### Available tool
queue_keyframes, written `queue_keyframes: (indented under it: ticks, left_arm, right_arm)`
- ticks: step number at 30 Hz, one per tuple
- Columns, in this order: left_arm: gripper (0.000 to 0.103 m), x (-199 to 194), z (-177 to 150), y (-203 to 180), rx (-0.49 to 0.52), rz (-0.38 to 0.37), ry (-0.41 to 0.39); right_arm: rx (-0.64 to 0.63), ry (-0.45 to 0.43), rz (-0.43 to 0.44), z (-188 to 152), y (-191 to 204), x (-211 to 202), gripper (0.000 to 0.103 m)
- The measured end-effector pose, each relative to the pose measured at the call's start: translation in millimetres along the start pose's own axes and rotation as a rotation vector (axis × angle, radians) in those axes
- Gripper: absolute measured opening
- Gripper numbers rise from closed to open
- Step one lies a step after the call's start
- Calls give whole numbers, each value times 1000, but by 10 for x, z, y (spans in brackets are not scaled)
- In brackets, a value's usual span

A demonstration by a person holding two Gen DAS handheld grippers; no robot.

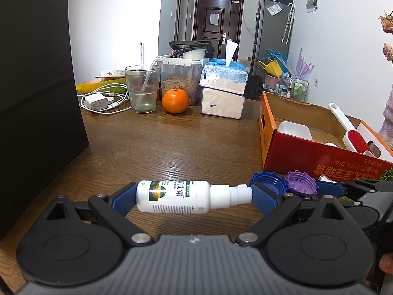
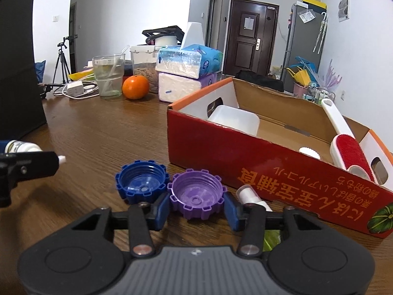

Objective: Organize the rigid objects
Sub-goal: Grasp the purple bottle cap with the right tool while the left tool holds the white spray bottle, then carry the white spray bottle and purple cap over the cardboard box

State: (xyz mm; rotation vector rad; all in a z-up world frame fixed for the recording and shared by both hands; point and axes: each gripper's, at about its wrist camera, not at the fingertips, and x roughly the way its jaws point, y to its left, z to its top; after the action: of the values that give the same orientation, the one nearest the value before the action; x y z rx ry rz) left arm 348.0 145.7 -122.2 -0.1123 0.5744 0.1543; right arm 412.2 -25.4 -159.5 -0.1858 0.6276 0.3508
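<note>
Jaws, left: we see the left gripper [image 1: 194, 196] clenched end to end on the white spray bottle [image 1: 181, 196], one blue pad on its base, the other on its nozzle tip, the bottle lying crosswise above the wooden table [image 1: 159, 142].
Jaws, right: our right gripper [image 2: 196, 209] has its blue pads on either side of the purple cap [image 2: 196, 196]; they look to be touching its toothed rim, so we read this as a grasp with the cap on the table.
Landmark: we place everything by the red cardboard box [image 2: 282, 172].
Purple cap: just beside the box's near long wall, toward its left end.
Blue cap [image 2: 142, 182]: touching the purple cap on the side away from the box, free of either gripper.
Spray bottle: well left of the box, past both caps.
Already in the box: a white tub [image 2: 233, 120] at the far left, a lint brush [image 2: 343, 147] leaning at the right end.
Step in hand: we judge this as securing the purple cap, with the bottle held ready.
Next move: we think a lift clear of the blue cap and over the box's near wall is needed, so the neighbour is not dragged.
Hard to make out: a small white cylinder [image 2: 250, 196] behind the right pad is half hidden; we cannot name it.
Cut off: the green scrap under the right gripper, and the box floor behind its near wall.
</note>
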Motion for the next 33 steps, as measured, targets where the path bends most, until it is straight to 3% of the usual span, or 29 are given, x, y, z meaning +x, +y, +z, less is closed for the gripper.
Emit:
queue_keyframes:
  ticks: [9,18,33]
  left_arm:
    - [98,50,-14,33,-17,19,3]
    - [98,-16,-51,-101,-6,20,-21]
    - [98,-184,-35,-787,54,-38,-36]
  right_arm:
    - [0,-64,16,-78,-8,-374,46]
    - [42,-109,7,-218,-288,-853,45]
    - [93,-181,-30,-292,-810,-1312,45]
